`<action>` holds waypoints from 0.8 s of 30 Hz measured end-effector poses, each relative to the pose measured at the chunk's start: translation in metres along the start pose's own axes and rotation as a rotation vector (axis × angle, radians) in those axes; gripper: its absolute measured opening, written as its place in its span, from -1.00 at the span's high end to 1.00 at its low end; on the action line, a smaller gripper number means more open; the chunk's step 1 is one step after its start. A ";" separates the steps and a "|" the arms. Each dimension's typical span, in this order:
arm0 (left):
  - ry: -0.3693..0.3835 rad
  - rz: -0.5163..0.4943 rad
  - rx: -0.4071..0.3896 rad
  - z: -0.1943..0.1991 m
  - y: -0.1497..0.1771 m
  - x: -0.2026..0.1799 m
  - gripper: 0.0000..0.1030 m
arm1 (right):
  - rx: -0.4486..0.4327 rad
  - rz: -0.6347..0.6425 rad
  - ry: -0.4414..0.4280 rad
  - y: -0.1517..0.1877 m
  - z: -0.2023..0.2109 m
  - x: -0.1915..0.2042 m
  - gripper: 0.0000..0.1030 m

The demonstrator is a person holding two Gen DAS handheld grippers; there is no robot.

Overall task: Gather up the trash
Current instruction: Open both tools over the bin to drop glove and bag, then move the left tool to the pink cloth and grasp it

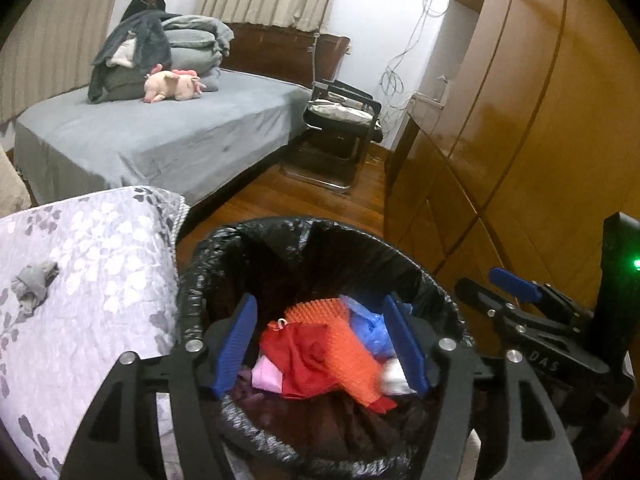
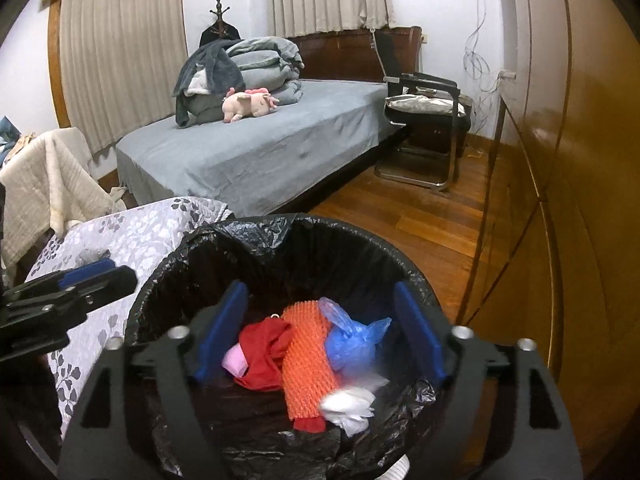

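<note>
- Left wrist view: my left gripper hangs over the bin, lined with a black bag, its blue fingers spread apart and clamped on nothing. The trash lies in the bin below and between them: an orange mesh piece, a red cloth, a blue plastic bag, something pink and a white scrap. None of it touches the pads. My right gripper shows at the right edge, just beside the bin. A grey crumpled wad lies on the floral bed cover to the left, well apart from my fingers.
- Right wrist view: my right gripper is over the same bin, fingers wide apart and empty. The orange mesh piece, red cloth, blue plastic bag and white scrap sit in the bin between and beneath them. My left gripper pokes in from the left, over the floral bed cover.
</note>
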State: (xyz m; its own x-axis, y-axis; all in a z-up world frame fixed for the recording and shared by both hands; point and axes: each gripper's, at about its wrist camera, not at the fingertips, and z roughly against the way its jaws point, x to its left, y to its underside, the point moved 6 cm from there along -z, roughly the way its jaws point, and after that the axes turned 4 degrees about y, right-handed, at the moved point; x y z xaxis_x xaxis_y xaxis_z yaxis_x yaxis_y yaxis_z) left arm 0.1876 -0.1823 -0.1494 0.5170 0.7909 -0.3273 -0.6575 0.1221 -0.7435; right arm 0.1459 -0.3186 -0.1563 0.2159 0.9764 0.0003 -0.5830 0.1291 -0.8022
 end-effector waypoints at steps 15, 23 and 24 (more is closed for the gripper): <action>-0.192 0.060 -0.161 0.093 -0.007 0.071 -0.88 | -0.063 0.038 -0.131 -0.026 0.024 0.074 -0.89; -0.333 0.110 -0.195 0.140 0.011 0.127 -0.88 | -0.046 0.111 -0.223 -0.028 0.017 0.147 -0.89; -0.350 0.117 -0.196 0.145 0.014 0.134 -0.88 | -0.044 0.118 -0.231 -0.028 0.016 0.154 -0.89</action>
State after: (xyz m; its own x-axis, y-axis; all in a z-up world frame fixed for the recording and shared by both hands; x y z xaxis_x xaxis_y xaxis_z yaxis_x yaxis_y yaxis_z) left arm 0.1685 0.0122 -0.1189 0.2051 0.9529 -0.2234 -0.5665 -0.0706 -0.8210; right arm 0.1829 -0.1691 -0.1249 -0.0397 0.9985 0.0372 -0.5574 0.0088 -0.8302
